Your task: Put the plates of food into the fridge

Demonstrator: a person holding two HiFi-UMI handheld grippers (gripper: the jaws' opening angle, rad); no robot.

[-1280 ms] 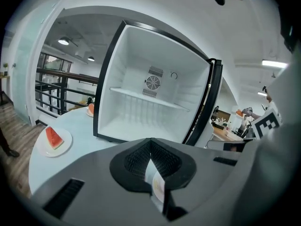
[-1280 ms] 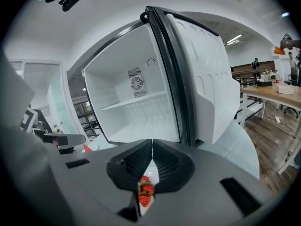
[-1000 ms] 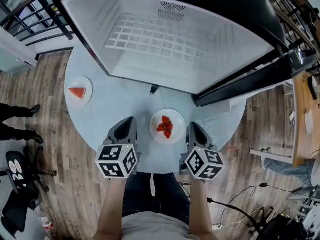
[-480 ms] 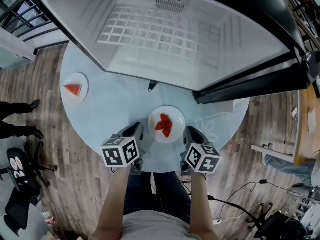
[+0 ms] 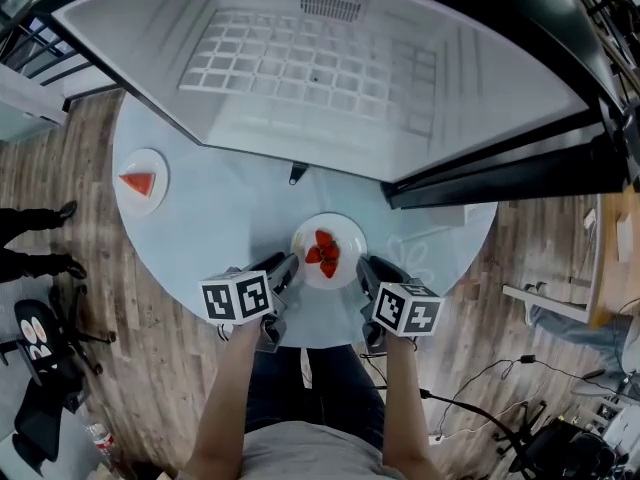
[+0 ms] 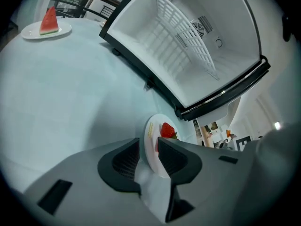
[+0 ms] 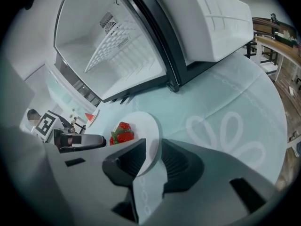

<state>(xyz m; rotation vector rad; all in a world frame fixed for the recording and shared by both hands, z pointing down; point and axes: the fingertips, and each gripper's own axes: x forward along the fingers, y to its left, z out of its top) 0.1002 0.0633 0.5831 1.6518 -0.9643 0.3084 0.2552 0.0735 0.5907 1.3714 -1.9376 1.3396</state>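
Straddling strawberry plate (image 5: 346,236) rim, left gripper (image 5: 289,267) jaws just opened, right gripper (image 5: 364,267) jaws apart.

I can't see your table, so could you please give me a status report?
Left tongs just opened, right tongs open. Both astride rim of strawberry plate on table. Fridge open ahead.

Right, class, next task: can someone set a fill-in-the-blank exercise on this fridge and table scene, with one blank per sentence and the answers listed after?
1. The plate nearest the person holds red ___.
2. The other plate, off to the left, holds a slice of ___.
3. The fridge has its door standing ___.
4. The number of plates on the table is ___.

Missing words: strawberries; watermelon; open; two.
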